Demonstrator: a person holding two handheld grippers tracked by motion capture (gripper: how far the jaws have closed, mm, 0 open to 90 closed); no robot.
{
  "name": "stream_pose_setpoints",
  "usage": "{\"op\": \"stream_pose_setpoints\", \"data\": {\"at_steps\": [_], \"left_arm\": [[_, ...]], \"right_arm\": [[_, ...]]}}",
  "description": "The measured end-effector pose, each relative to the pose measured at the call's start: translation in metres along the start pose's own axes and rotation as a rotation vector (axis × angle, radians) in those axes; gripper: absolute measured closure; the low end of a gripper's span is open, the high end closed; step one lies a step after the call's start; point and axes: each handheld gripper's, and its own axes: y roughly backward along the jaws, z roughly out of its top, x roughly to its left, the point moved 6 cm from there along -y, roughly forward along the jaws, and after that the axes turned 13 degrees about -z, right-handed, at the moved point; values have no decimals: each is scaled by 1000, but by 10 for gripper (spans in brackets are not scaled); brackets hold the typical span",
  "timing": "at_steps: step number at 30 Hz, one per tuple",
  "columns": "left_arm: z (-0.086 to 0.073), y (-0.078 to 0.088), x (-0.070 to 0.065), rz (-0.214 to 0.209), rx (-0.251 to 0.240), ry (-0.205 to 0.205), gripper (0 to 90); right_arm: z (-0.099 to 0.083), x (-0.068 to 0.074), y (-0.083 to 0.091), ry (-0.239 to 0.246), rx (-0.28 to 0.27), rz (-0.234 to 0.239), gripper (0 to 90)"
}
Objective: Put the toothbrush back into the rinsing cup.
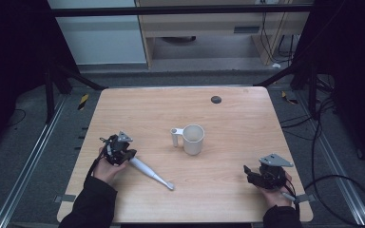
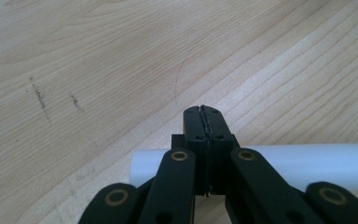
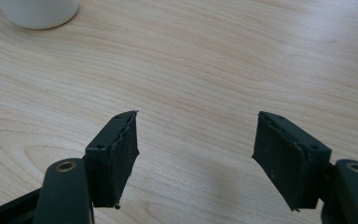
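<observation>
A white toothbrush-like tool [image 1: 149, 173] lies on the wooden table [image 1: 228, 123], its thick handle toward my left gripper and its thin head toward the front. My left gripper [image 1: 129, 155] rests over the handle's end. In the left gripper view the jaws [image 2: 203, 112] are pressed together with nothing between them, and the white handle [image 2: 307, 163] runs crosswise beneath them. A white cup [image 1: 193, 139] with a side handle stands at the table's middle. My right gripper [image 1: 248, 172] sits near the front right, jaws wide apart [image 3: 196, 154] over bare wood; the cup's base [image 3: 37, 11] is beyond them.
A small black disc [image 1: 216, 99] sits near the table's far edge. Metal rails and dark frame legs flank the table, and cables lie on the floor at the right. Bare wood stretches between the cup and my right gripper.
</observation>
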Motion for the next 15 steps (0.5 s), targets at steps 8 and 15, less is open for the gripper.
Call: {"op": "stream_pose_setpoints", "data": {"at_steps": [8, 15], "left_arm": [[-8, 5, 1, 3, 13, 8, 895], [-14, 7, -3, 6, 25, 3, 896]], "right_arm": [[0, -1, 1, -4, 5, -1, 303], [-1, -2, 2, -7, 2, -3, 303]]}}
